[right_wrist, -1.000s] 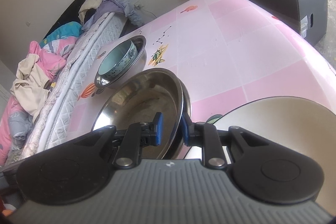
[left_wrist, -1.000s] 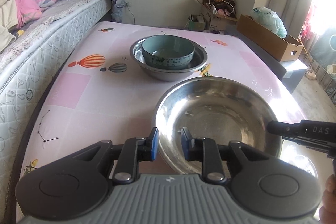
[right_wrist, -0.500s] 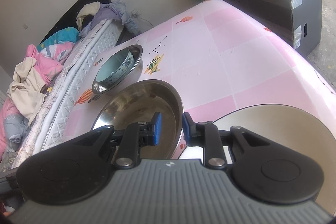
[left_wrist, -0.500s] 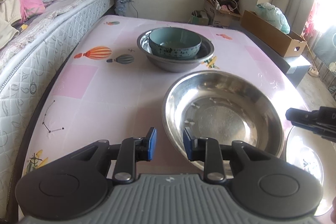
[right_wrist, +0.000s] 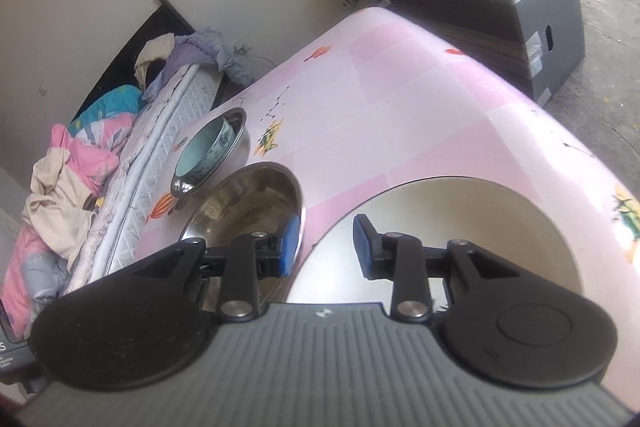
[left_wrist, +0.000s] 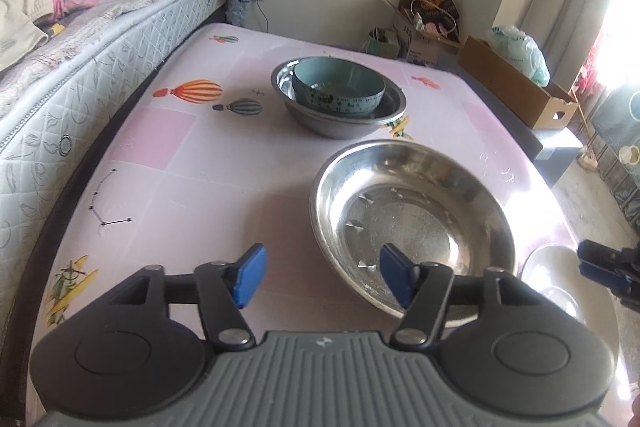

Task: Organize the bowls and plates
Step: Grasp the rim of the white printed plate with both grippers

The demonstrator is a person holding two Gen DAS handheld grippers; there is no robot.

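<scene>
Left wrist view: two steel bowls on the pink worktop (left_wrist: 168,163), big steel bowl (left_wrist: 412,219) near at 1 o'clock, far steel bowl (left_wrist: 340,107) at 12 holding one teal bowl (left_wrist: 338,89). Left gripper (left_wrist: 320,277) jaws opening, rim between them, untouched. Lots of free worktop at 10.

Right wrist view: right gripper (right_wrist: 326,247) jaws opening, clamping nothing, white plate (right_wrist: 480,227) beneath, worktop edge at 3.

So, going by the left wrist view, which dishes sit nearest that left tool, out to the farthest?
From the left tool, whose jaws are opening with nothing between them:
1. Large empty steel bowl, just ahead, right.
2. Smaller steel bowl, farther back, centre.
3. Teal ceramic bowl, nested inside it; too close to separate.
</scene>
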